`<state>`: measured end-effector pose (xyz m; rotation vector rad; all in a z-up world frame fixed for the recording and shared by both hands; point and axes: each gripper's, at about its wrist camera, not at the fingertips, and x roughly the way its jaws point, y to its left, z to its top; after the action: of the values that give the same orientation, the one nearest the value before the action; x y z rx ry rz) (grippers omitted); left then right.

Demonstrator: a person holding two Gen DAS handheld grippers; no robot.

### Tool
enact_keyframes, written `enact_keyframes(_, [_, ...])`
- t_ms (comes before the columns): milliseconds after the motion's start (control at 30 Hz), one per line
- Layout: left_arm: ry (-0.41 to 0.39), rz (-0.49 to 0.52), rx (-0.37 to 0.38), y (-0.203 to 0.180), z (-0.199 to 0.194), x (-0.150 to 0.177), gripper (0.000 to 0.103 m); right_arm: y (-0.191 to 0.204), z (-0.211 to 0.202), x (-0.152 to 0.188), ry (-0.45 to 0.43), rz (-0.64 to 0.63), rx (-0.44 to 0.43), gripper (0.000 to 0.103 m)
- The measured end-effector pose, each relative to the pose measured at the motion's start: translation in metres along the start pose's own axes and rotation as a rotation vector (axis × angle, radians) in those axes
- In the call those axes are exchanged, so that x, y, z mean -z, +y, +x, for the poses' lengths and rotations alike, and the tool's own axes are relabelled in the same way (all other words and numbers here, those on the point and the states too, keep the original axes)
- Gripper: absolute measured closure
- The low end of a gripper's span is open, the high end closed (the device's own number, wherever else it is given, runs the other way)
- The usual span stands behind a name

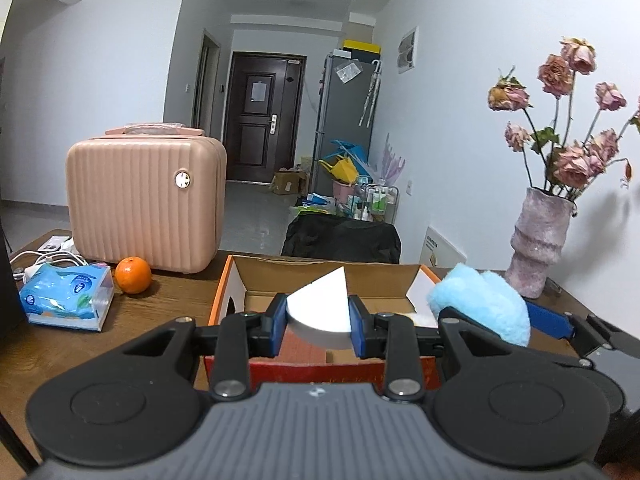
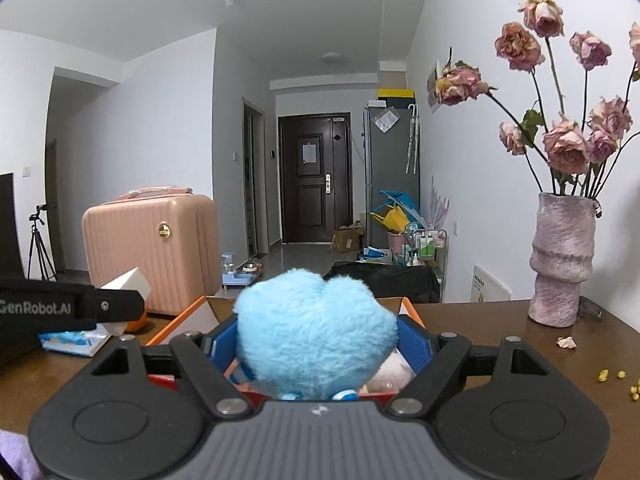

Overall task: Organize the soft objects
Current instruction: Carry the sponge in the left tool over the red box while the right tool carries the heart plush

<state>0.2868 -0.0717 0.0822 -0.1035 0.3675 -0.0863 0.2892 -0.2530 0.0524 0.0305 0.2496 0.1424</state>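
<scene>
Two wrist views over a brown wooden table [image 1: 176, 300]. An open cardboard box [image 1: 248, 276] with orange outer walls and a red near wall lies directly ahead of both my tools; its far flap stands upright and its left wall has a dark round cut-out. To the left of the box, bare tabletop separates it from an orange [image 1: 133, 275] and a blue tissue pack [image 1: 66, 296], with a pink ribbed case [image 1: 146, 196] standing upright behind them near the table's far edge. To the right, a wide stretch of tabletop runs to a pinkish vase [image 2: 562, 260] of dried roses close to the white wall; a petal and small yellow crumbs lie scattered on that side. Beyond the far table edge the floor opens toward a dark door. My left gripper [image 1: 318, 322] is pinching a white foam wedge [image 1: 320, 308] between its blue pads [image 1: 278, 322], the wedge's pointed end rising above the box opening and its rounded end toward me. My right gripper [image 2: 318, 346] is clamped around a fluffy blue plush [image 2: 316, 332], a blue pad on either flank, the plush filling the gap and hanging over the box's right part, where a pale soft item [image 2: 390, 376] lies inside. In the left view the plush sits just right of the wedge, apart from it
</scene>
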Motion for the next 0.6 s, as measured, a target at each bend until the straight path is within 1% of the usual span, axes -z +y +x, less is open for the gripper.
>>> enact_keyframes(167, [0.001,-0.03,-0.007,0.0,0.019,-0.009,0.071,-0.002,0.02,-0.003,0.023,-0.005,0.001,0.023])
enact_keyframes(333, [-0.002,-0.045,-0.023,0.001,0.037,-0.014,0.071,-0.007,0.038,-0.008,0.023,0.006,0.004,0.023])
enact_keyframes(600, [0.027,-0.057,-0.05,0.005,0.068,-0.021,0.071,-0.006,0.071,-0.017,0.05,-0.01,0.002,0.023])
